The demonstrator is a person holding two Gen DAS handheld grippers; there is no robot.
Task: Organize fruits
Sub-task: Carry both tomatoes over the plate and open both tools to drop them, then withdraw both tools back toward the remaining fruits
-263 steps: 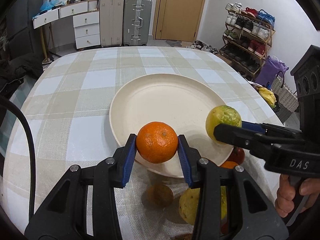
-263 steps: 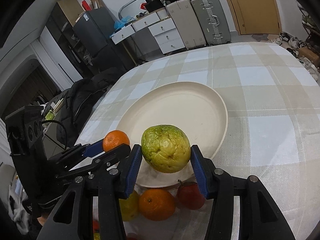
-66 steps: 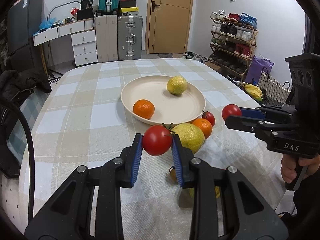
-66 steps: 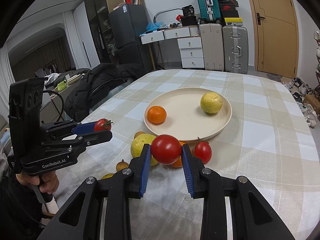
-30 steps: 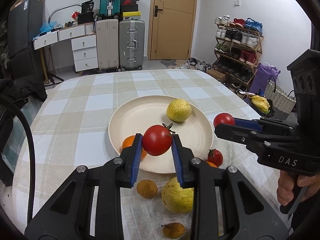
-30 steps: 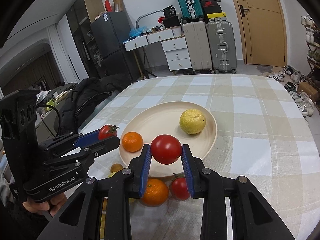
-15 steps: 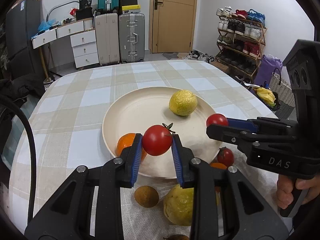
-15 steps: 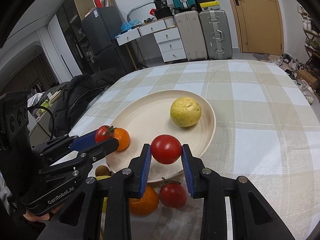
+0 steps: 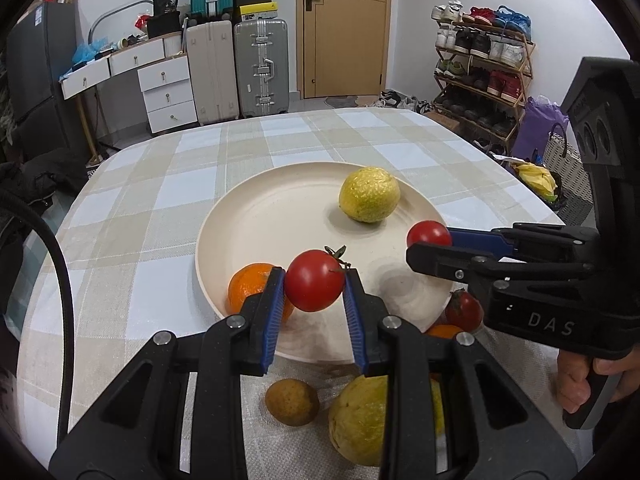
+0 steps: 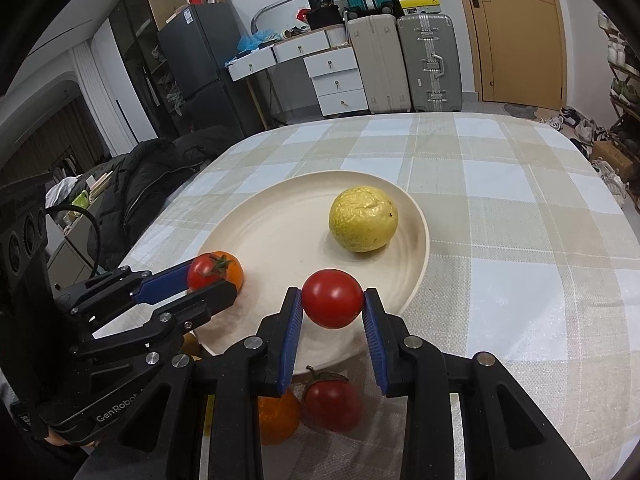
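- The landmark is the round cream plate (image 9: 248,216), which lies on the table covered with a beige and white checked cloth (image 9: 132,184).
- The left gripper (image 9: 315,292) has its blue-padded fingers (image 9: 273,312) clamped on a red tomato with a green stem (image 9: 315,286); it is held above the near part of the plate, not touching it.
- The right gripper (image 10: 332,310) has its blue-padded fingers (image 10: 291,328) closed on a smooth red tomato (image 10: 332,298), also held above the near rim of the plate.
- From the left wrist view, the right gripper comes in from the right side of the plate, with its tomato over the plate's right part.
- On the plate, at the far right part, rests a wrinkled yellow-green round fruit (image 9: 369,199).
- On the plate, at the near left edge, rests an orange mandarin (image 9: 252,290); the left fingers partly hide it.
- Outside the plate, just beside its near rim, a third red tomato with a stem (image 10: 331,402) and a second orange mandarin (image 10: 278,416) lie on the table close together.
- Also in front of the plate, nearer to the left camera, lie a small brown round fruit (image 9: 292,402) and a large yellow-green fruit (image 9: 360,420) next to it.
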